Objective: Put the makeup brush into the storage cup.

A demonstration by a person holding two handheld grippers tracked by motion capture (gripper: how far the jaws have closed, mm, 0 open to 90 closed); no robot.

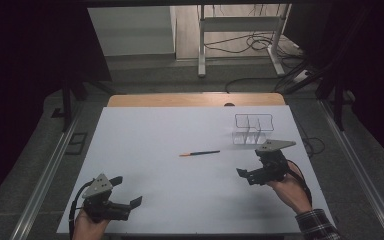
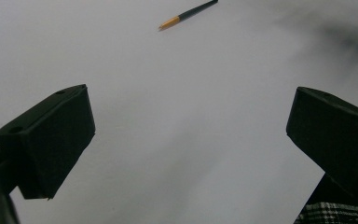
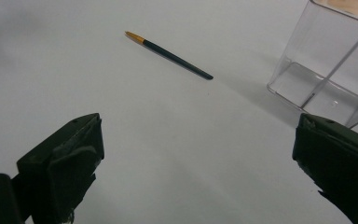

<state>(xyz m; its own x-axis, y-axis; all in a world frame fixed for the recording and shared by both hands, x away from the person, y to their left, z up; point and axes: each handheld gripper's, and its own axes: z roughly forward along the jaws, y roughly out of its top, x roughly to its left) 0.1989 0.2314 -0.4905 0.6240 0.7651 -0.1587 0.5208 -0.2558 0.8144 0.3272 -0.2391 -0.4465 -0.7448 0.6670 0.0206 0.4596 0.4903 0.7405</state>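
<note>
A dark pen with an orange tip (image 1: 200, 153) lies flat near the middle of the white table; it shows at the top of the left gripper view (image 2: 187, 14) and upper left of the right gripper view (image 3: 168, 54). A clear plastic organiser with compartments (image 1: 252, 129) stands at the right back, seen close up at the right (image 3: 328, 65). My left gripper (image 1: 126, 191) rests near the front left edge, open and empty (image 2: 186, 135). My right gripper (image 1: 249, 167) is held right of the pen, in front of the organiser, open with nothing between its jaws (image 3: 196, 158).
The white table top (image 1: 160, 145) has a wooden strip (image 1: 195, 99) along its far edge. Beyond it are a metal frame stand (image 1: 240, 30) and floor cables. Metal rails run along both sides of the table.
</note>
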